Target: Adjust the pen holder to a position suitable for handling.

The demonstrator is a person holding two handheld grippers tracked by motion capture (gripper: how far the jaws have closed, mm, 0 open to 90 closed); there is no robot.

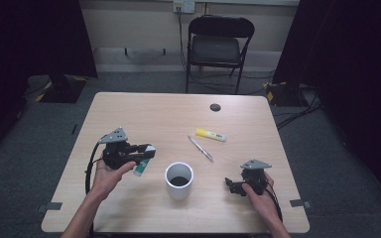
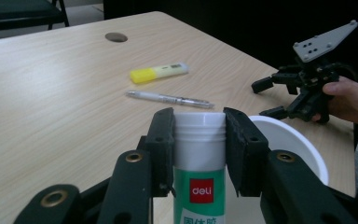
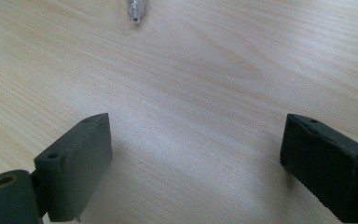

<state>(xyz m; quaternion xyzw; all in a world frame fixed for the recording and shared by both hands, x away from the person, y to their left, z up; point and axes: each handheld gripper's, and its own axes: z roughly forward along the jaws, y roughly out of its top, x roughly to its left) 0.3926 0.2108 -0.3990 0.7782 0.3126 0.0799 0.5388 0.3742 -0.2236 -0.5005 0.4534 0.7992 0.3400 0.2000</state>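
the left gripper (image 2: pixel 199 140) is grasping the glue stick (image 2: pixel 199 186) tight between its fingers, lifted just left of the white cup (image 1: pixel 179 180). the right gripper (image 3: pixel 196 158) is resting released over the surface (image 3: pixel 191 70). keeping the stick upright above the cup mouth before releasing is probably best.

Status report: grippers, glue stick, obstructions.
Left gripper shut on glue stick, beside white cup. Right gripper open over bare table. Nothing blocks the cup.
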